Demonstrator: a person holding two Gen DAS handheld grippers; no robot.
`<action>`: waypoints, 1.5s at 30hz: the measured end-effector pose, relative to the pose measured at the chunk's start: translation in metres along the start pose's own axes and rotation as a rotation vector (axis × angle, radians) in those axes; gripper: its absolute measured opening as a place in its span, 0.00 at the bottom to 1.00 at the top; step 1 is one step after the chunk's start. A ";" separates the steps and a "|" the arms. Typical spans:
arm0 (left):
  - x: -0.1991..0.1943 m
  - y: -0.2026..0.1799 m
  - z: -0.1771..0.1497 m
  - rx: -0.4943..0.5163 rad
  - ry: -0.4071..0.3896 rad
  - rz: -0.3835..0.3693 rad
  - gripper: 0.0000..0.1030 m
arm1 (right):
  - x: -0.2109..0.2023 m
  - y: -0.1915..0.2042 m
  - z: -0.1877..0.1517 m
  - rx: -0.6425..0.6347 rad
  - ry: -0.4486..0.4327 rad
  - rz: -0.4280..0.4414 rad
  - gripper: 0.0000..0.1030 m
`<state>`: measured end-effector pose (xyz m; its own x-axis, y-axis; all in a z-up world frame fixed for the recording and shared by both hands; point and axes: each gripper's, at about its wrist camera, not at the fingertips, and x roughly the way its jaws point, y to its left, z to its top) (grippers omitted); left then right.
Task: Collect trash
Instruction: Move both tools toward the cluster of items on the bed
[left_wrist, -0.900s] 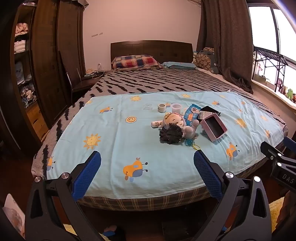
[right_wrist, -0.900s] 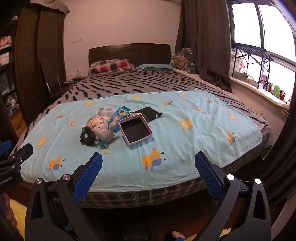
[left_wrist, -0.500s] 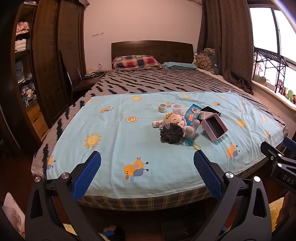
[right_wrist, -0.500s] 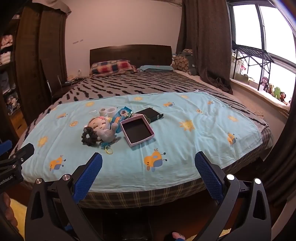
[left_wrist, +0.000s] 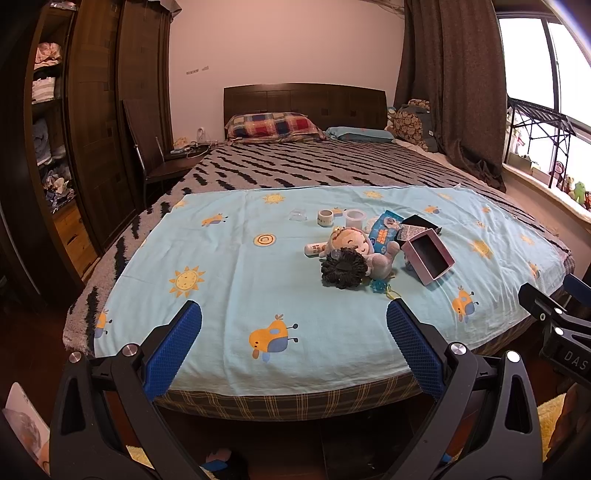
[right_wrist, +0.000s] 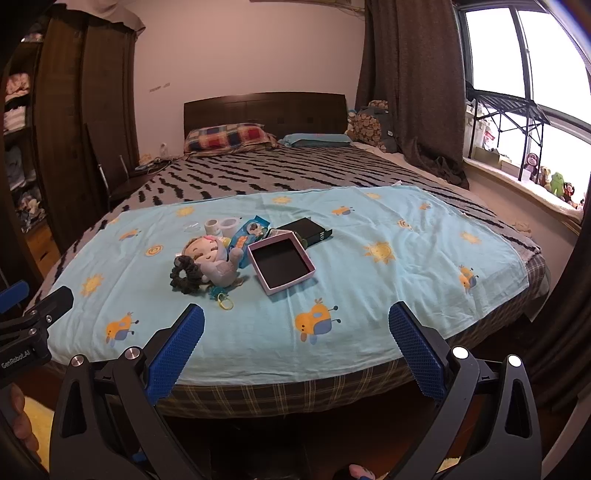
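A cluster of items lies on the light blue sheet (left_wrist: 229, 273) at the foot of the bed: a plush doll (left_wrist: 354, 243), a black scrunchie (left_wrist: 343, 269), an open pink box (left_wrist: 428, 254), a blue wrapper (left_wrist: 384, 230), a black box (right_wrist: 306, 229), two tape rolls (left_wrist: 325, 218) and a clear lid (left_wrist: 297, 215). The same doll (right_wrist: 214, 258) and pink box (right_wrist: 280, 266) show in the right wrist view. My left gripper (left_wrist: 293, 336) is open and empty, short of the bed's foot edge. My right gripper (right_wrist: 295, 336) is open and empty too.
The bed has a striped blanket (left_wrist: 314, 166), pillows (left_wrist: 273, 125) and a dark headboard. A wardrobe (left_wrist: 92, 122) and chair (left_wrist: 155, 155) stand left. Curtain (left_wrist: 450, 92) and window sill with toys (right_wrist: 546, 181) are right. A yellow rug (left_wrist: 550, 421) lies on the floor.
Both views have drifted slightly closer to the bed. Both grippers stay open and nothing on the bed has moved.
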<state>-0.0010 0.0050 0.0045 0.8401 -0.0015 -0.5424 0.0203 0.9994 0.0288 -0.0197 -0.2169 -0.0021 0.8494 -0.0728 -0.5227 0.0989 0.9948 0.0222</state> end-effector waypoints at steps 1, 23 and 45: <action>0.000 0.000 0.001 0.000 -0.001 0.001 0.92 | -0.001 0.001 0.000 0.000 -0.001 0.002 0.97; -0.001 0.003 0.000 -0.017 -0.008 0.012 0.92 | 0.000 0.003 -0.001 -0.001 -0.001 0.009 0.97; 0.036 0.003 -0.007 -0.010 0.053 -0.001 0.92 | 0.025 0.003 0.001 -0.011 -0.019 0.028 0.97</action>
<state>0.0261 0.0084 -0.0207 0.8103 -0.0010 -0.5860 0.0154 0.9997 0.0195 0.0020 -0.2161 -0.0142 0.8614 -0.0458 -0.5058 0.0693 0.9972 0.0277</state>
